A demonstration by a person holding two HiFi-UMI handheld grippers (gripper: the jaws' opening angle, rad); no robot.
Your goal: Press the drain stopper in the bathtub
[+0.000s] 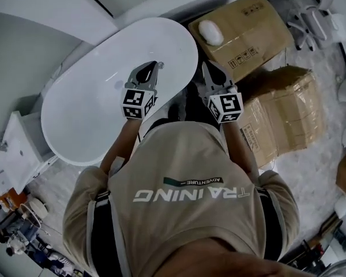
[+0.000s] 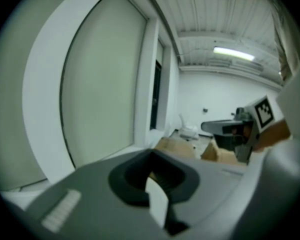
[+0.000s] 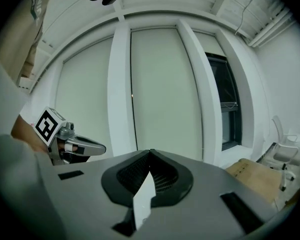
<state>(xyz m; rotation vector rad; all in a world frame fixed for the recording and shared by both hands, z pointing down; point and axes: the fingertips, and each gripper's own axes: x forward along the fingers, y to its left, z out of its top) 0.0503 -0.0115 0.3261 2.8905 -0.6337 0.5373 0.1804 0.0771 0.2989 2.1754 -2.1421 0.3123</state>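
The white oval bathtub [image 1: 86,126] lies below and to the left in the head view. A faint grey spot [image 1: 117,86] shows on its floor; I cannot tell whether it is the drain stopper. My left gripper [image 1: 155,67] is held high over the tub's right part, jaws shut with nothing between them. My right gripper [image 1: 206,66] hangs beside it past the tub's rim, also shut and empty. Both gripper views look level at the wall. The left gripper [image 2: 152,153] sees the right one [image 2: 240,129], and the right gripper [image 3: 150,153] sees the left one [image 3: 65,141].
Cardboard boxes [image 1: 248,30] [image 1: 282,114] stand right of the tub, one with a white rounded object [image 1: 210,32] on top. A white cabinet [image 1: 14,149] sits at the tub's left end. White chairs [image 1: 314,19] are at the back right. Clutter lies on the floor at bottom left.
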